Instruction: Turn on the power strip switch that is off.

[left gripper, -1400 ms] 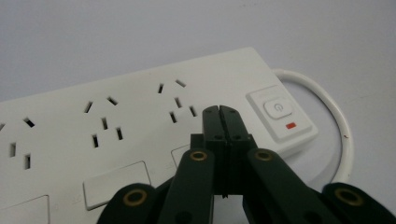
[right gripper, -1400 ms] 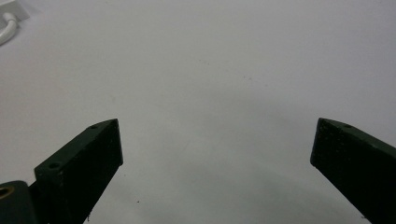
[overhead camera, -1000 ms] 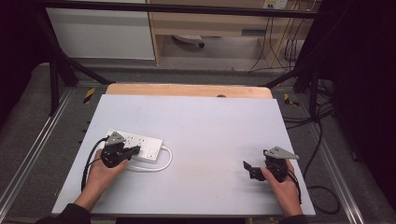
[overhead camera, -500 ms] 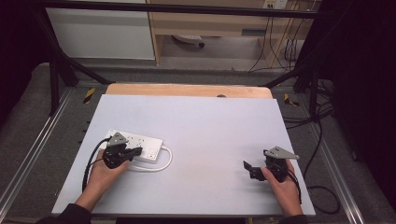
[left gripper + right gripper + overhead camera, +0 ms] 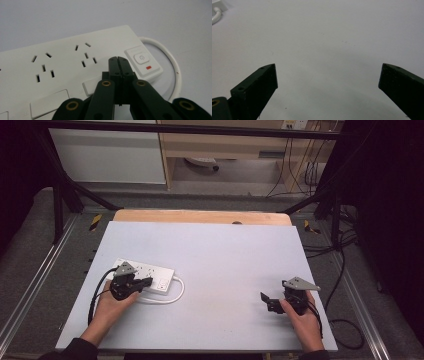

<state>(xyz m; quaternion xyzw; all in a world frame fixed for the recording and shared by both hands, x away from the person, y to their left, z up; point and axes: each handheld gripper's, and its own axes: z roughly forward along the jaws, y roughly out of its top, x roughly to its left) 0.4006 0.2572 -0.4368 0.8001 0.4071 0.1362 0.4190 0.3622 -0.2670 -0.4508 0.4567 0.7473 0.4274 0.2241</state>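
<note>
Pale grey table [image 5: 225, 270] with a wooden strip at its far edge, dark floor, cables and cabinets beyond. White power strip [image 5: 145, 277] near the left edge, cord looped beside it. Left gripper [image 5: 117, 62], jaws pressed together, poised beside the power button [image 5: 142, 58]; probably best to press straight down, gently; right gripper [image 5: 267, 300], jaws wide apart, near the right edge.

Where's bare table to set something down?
Free: the grey table middle, between the white power strip and the right tongs; also the whole far half up to the wooden edge. Crowded: near-left, with strip, its looped white cable and shut left tongs.
</note>
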